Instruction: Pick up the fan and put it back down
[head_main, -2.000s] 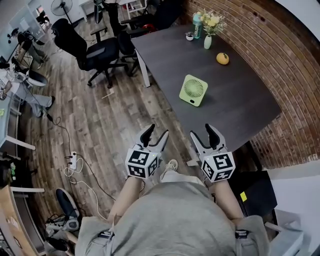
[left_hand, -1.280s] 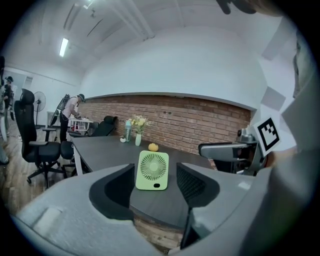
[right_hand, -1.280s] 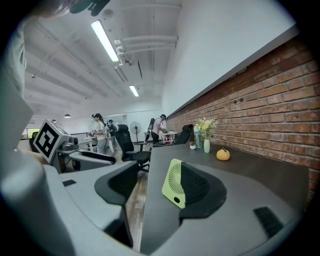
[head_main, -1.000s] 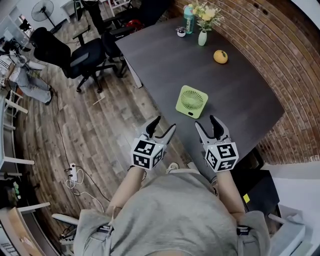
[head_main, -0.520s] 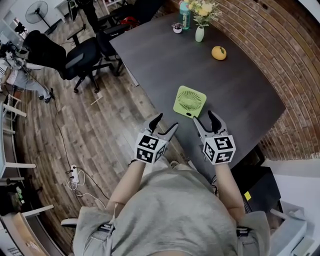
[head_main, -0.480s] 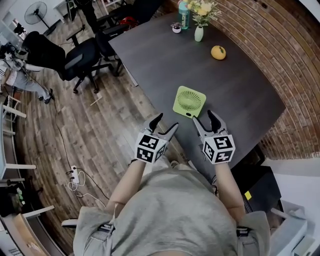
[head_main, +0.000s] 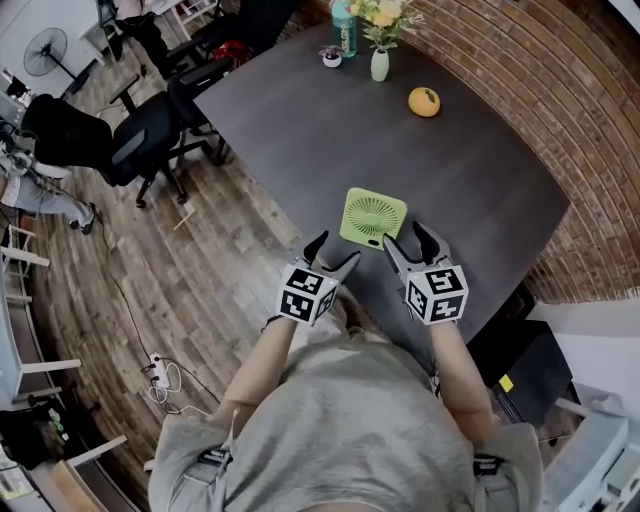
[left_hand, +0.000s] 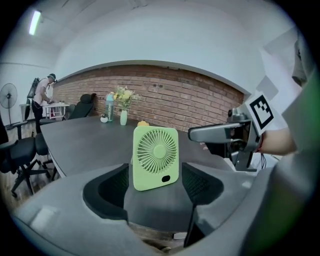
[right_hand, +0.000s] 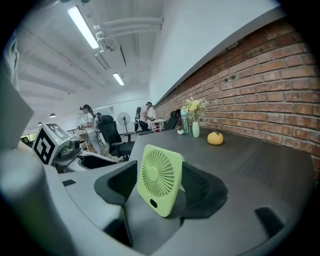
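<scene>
A light green square fan (head_main: 373, 218) stands upright on the dark table (head_main: 300, 110), near its front edge. My left gripper (head_main: 332, 252) is just short of the fan's near left corner. Its jaws have just been opening and stand wide, with nothing between the pads. In the left gripper view the fan (left_hand: 155, 157) stands framed beyond the left gripper (left_hand: 155, 172) tips. My right gripper (head_main: 408, 240) is open at the fan's near right corner, apart from it. In the right gripper view the fan (right_hand: 159, 185) stands close before the right gripper (right_hand: 159, 175).
At the table's far end stand a yellow fruit (head_main: 424, 101), a white vase with flowers (head_main: 379, 62), a bottle (head_main: 344, 40) and a small cup (head_main: 329, 57). Office chairs (head_main: 130, 140) stand left of the table. A brick wall (head_main: 560, 110) runs along the right.
Both grippers have moved forward and down toward the fan, from over the floor edge to either side of its near edge. The left jaws stand wider than before.
</scene>
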